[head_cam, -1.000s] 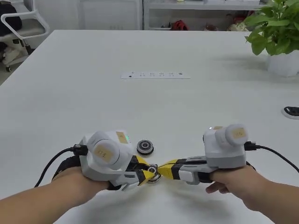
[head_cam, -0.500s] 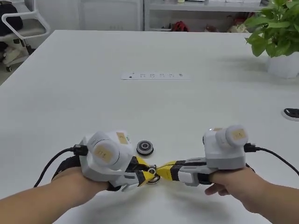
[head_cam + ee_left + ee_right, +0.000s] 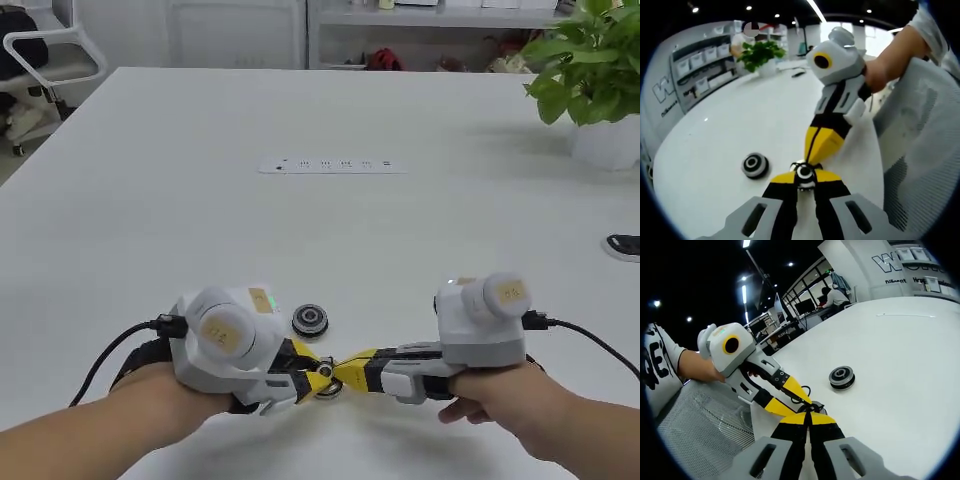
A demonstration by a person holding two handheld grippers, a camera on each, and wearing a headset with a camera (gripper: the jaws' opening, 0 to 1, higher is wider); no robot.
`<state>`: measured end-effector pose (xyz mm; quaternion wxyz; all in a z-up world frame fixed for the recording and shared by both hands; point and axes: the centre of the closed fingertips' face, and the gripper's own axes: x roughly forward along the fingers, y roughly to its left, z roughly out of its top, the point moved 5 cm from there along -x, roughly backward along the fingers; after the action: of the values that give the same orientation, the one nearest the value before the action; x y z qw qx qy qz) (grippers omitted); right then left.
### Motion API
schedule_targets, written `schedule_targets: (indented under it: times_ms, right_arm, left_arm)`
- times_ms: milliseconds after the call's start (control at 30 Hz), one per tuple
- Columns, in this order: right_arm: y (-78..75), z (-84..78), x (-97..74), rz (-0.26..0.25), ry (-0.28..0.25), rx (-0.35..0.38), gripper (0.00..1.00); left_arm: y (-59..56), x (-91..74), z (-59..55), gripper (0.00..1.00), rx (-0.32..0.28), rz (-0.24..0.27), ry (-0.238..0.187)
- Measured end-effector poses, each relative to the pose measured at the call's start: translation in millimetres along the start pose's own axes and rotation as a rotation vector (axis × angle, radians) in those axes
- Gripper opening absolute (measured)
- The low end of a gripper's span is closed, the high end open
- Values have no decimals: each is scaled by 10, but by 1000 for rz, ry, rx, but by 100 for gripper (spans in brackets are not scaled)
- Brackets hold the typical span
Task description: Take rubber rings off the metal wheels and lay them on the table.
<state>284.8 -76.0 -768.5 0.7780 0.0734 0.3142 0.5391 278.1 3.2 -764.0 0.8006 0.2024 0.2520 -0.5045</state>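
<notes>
White table, near edge: the left gripper pinched a small wheel in narrow jaws. The right gripper, jaws almost closed, met it tip to tip, apparently nipping its rubber ring. Both lay along that edge, so the pull would likely run sideways. A second wheel sat just beyond.

**Head view:** set high and behind both grippers; faces forward and down across the white table toward the power strip and the potted plant; middle range.

**Left gripper view:** set low, close over the tabletop; faces along the jaws of the left gripper, straight at the right gripper, with the plant far behind.

**Right gripper view:** set equally low and close; faces the opposite way, onto the left gripper.

**Shared by all three:** the meeting jaw tips, the held wheel between them, and the loose wheel just beside.
</notes>
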Motion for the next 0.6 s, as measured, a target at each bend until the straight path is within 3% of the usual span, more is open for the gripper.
schedule_targets:
  times_ms: [133, 600]
  right_arm:
    - [72, -12, 24, 39, 12, -12, 0]
    - [0, 14, 2, 15, -7, 0, 0]
  left_arm:
    - [-1, 0, 1, 12, 0, 1, 0]
    - [0, -2, -10, 14, 16, -3, -23]
